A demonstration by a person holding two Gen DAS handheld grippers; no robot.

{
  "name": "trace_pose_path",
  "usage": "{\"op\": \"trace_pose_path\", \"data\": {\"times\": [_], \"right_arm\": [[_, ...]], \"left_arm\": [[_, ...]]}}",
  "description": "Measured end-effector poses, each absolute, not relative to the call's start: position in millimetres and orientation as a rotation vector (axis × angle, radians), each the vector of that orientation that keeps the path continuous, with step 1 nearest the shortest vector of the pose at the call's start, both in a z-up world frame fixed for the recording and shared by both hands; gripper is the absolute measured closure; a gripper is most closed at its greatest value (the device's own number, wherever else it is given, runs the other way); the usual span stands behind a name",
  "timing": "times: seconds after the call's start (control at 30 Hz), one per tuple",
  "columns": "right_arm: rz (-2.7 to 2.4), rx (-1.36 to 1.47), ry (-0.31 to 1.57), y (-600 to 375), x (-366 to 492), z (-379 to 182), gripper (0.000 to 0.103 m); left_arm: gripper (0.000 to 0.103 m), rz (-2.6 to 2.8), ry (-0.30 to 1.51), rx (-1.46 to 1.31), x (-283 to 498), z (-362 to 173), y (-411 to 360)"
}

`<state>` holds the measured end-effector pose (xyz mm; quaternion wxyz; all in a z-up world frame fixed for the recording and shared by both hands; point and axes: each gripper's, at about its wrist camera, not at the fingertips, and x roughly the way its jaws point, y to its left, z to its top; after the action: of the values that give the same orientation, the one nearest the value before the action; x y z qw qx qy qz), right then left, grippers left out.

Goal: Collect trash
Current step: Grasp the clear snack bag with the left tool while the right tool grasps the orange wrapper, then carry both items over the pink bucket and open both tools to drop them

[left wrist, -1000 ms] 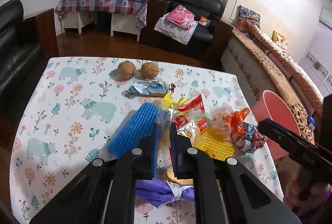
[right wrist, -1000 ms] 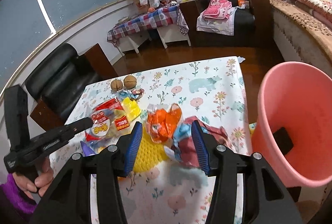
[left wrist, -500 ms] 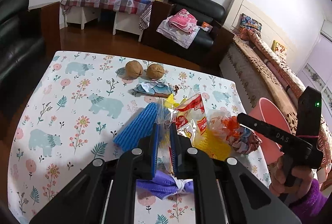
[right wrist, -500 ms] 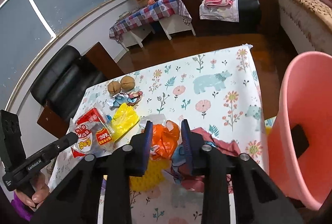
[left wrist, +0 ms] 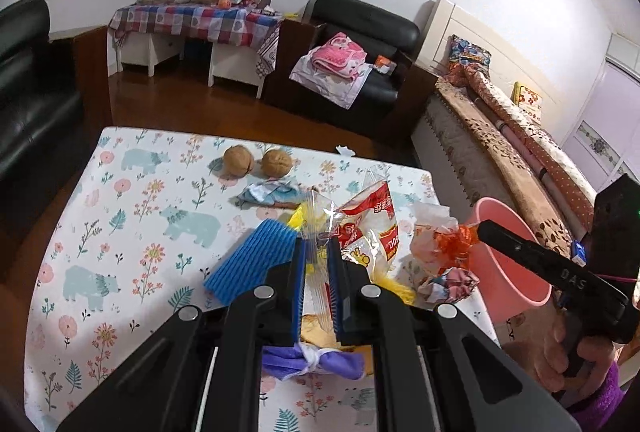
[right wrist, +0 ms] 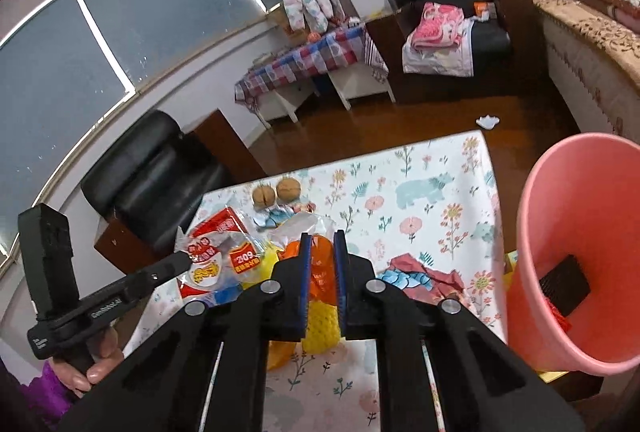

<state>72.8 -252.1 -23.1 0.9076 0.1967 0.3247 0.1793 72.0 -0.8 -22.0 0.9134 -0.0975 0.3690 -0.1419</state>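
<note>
While the left gripper (left wrist: 317, 264) sits at lower centre of its own view, its jaws stand narrow, pinched on a clear crinkled plastic bag with red and white print (left wrist: 370, 228); the bag rises up and to the right of the blue pads. Just left of the jaws lies a blue ribbed foam sleeve (left wrist: 251, 260) on the floral bear-print tabletop (left wrist: 120, 232). A purple tied bag (left wrist: 312, 362) shows below the jaws. Two brown walnuts (left wrist: 258, 161) sit side by side above centre, with a crumpled pale blue wrapper (left wrist: 272, 192) just below them.

In the right wrist view the right gripper (right wrist: 321, 264) has jaws narrow, clamped on an orange crumpled plastic bag (right wrist: 320, 272) at centre frame. A yellow mesh foam net (right wrist: 320, 324) lies beneath. A crumpled red and blue wrapper (right wrist: 420, 276) lies just right of the jaws on the tabletop. The pink plastic bucket (right wrist: 560, 232) fills the right edge of the frame, beside the tabletop edge; a black rectangular object (right wrist: 564, 286) rests inside it.
</note>
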Motion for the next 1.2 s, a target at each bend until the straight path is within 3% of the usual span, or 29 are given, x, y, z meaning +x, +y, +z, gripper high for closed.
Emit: {"op": "trace_pose_path", "data": {"times": [0.43,1.2], "right_arm": [[0.215,0.440,0.568,-304.8,40.0,0.6,0.092],[-0.113,0.460,0.538,-408.7,-7.0,-24.5,0.092]], "left_arm": [[0.093,-0.363,0.703,-0.165,64.6,10.4,-41.3],[0.093,-0.613,0.705,0.017,56.0,23.0,-193.4]]}}
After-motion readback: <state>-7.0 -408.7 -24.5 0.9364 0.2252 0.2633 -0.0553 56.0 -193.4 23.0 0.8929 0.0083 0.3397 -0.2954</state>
